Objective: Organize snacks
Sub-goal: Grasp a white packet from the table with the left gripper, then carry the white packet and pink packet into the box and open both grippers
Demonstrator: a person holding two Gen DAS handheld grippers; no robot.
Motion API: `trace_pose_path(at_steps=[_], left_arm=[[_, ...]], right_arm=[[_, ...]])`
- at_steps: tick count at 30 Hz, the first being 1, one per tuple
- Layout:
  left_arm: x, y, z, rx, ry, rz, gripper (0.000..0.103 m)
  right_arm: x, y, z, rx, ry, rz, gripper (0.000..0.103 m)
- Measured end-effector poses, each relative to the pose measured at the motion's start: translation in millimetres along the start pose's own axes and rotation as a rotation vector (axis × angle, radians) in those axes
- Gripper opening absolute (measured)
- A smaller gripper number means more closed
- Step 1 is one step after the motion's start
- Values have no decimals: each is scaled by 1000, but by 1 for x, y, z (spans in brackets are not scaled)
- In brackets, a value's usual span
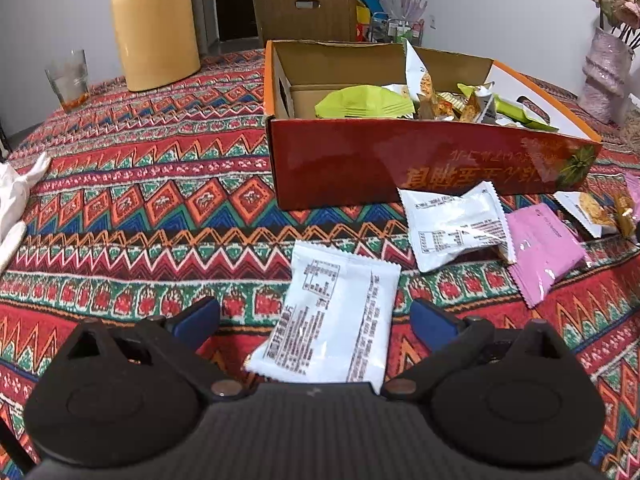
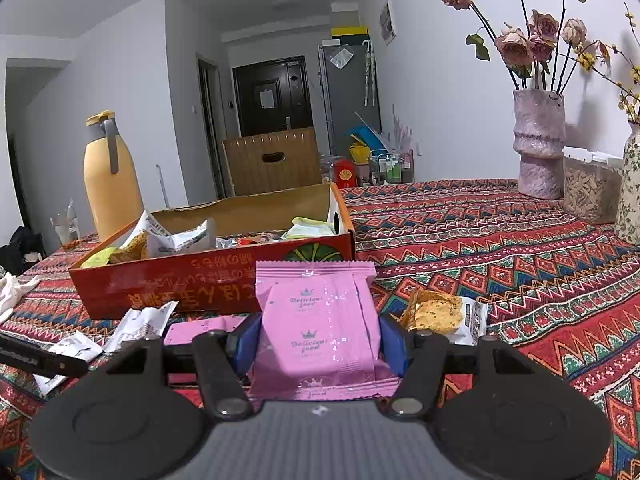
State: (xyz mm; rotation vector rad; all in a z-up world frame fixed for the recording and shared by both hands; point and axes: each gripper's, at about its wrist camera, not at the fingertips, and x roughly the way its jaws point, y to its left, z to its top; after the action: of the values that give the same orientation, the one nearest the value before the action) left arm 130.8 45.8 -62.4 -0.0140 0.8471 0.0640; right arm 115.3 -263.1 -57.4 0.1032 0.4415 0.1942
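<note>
My right gripper (image 2: 320,340) clenched on a pink packet (image 2: 316,328) — near the red box (image 2: 168,284), my left gripper (image 1: 316,320) spread wide — straddling a white packet (image 1: 336,320).

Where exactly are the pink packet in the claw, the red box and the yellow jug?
pink packet (image 2: 320,320), right wrist view, middle of its printed front.
red box (image 1: 360,164), left wrist view, bare red front wall.
yellow jug (image 1: 154,36), left wrist view, middle of its body.

Def someone's home, looks like a small apt dining area w/ a patterned tablecloth (image 2: 500,240) on the table. Dried roses in a vase (image 2: 538,144), a yellow thermos jug (image 2: 110,184), fridge (image 2: 348,92) and front door (image 2: 274,96) down the hall.
</note>
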Motion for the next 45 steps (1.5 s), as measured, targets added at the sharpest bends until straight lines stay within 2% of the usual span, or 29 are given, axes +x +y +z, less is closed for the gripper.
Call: trace_pose_path(at_steps=[3, 6, 8, 19, 25, 35, 45], left_arm=[[0, -4, 0, 10, -15, 3, 96], [-6, -10, -1, 32, -38, -9, 74], [-10, -14, -3, 46, -50, -22, 55], [-25, -18, -9, 45, -79, -27, 52], [-39, -17, -2, 38, -126, -38, 52], [-61, -23, 31, 11, -235, -66, 52], [-68, -23, 82, -50, -326, -64, 52]], right_arm=[[-1, 0, -1, -1, -4, 3, 61], [-1, 1, -1, -2, -7, 3, 61], [-1, 1, -1, -3, -8, 3, 61], [-3, 3, -1, -14, -14, 0, 61], [-7, 6, 5, -31, -23, 4, 61], [-8, 25, 40, -93, -95, 25, 61], [19, 45, 87, -118, -143, 50, 61]])
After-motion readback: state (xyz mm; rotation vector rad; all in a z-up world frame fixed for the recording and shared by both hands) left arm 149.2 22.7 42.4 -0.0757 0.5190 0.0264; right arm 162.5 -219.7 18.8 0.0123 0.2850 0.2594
